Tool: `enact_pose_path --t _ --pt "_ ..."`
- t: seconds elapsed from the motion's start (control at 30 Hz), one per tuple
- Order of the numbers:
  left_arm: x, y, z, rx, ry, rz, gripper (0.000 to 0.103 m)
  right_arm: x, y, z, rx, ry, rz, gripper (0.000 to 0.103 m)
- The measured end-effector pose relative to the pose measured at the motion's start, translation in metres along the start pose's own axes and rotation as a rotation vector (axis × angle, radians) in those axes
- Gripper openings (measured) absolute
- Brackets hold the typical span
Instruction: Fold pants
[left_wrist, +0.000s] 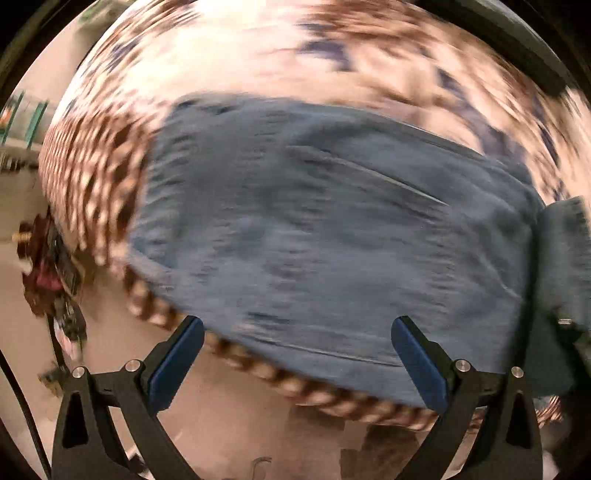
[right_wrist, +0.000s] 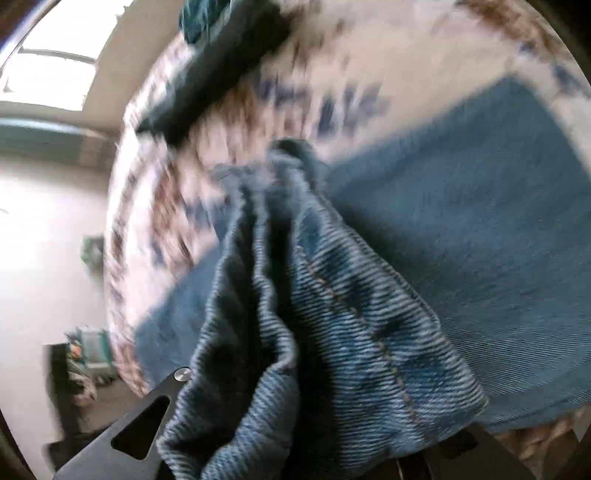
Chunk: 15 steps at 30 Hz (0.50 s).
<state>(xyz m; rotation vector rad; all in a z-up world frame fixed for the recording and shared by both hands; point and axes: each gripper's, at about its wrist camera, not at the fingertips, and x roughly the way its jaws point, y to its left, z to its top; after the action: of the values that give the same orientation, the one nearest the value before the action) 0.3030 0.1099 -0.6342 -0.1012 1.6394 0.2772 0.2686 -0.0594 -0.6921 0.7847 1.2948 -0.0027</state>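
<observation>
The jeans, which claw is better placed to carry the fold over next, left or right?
Right. Bunched denim of the jeans drapes over the right claw; its tips are hidden. The left claw is open and empty above them.

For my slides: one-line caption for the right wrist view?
Bunched denim of the jeans fills the right hand-held gripper above a patterned bedspread.

Right gripper buried under pants

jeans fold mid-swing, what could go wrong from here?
1. The right hand-held gripper has only a bunched clump of the jeans; its fingers are hidden, so the grip could slip.
2. The left hand-held gripper is open and empty, leaving that side unsupported.
3. The jeans lie near the bed edge.
</observation>
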Motion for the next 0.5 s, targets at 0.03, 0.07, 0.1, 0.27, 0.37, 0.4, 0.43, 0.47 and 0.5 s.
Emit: enact_pose_path --t 0.03,0.07,0.1,0.27,0.37,0.4,0.43,0.47,0.5 --pt "0.003 0.013 0.0 -0.019 0.005 -0.009 0.103 0.013 0.003 -0.001 -0.006 0.027 -0.033 0.022" --pt "0.005 0.028 0.003 -0.036 0.011 -0.018 0.103 0.023 0.007 -0.002 -0.018 0.052 -0.062 0.035" --pt "0.006 0.036 0.002 -0.046 0.011 -0.027 0.103 0.026 0.01 -0.002 -0.024 0.072 -0.062 0.045" --pt "0.002 0.051 0.012 -0.064 -0.018 -0.177 0.103 -0.01 0.042 0.006 -0.129 0.162 0.073 0.077" --pt "-0.003 0.029 0.02 -0.031 -0.003 -0.32 0.103 -0.052 0.037 0.021 -0.135 0.129 0.051 0.077" --pt "-0.002 0.013 0.019 -0.012 0.016 -0.396 0.103 -0.067 0.026 0.025 -0.112 0.111 0.031 0.077" --pt "0.001 -0.002 0.019 0.009 0.036 -0.452 0.103 -0.075 0.017 0.029 -0.094 0.101 0.007 0.077" --pt "-0.007 -0.03 0.022 0.023 0.051 -0.479 0.103 -0.083 0.002 0.036 -0.068 0.094 -0.031 0.077" --pt "-0.002 -0.052 0.023 0.054 0.074 -0.504 0.103 -0.089 -0.013 0.04 -0.048 0.086 -0.061 0.077"
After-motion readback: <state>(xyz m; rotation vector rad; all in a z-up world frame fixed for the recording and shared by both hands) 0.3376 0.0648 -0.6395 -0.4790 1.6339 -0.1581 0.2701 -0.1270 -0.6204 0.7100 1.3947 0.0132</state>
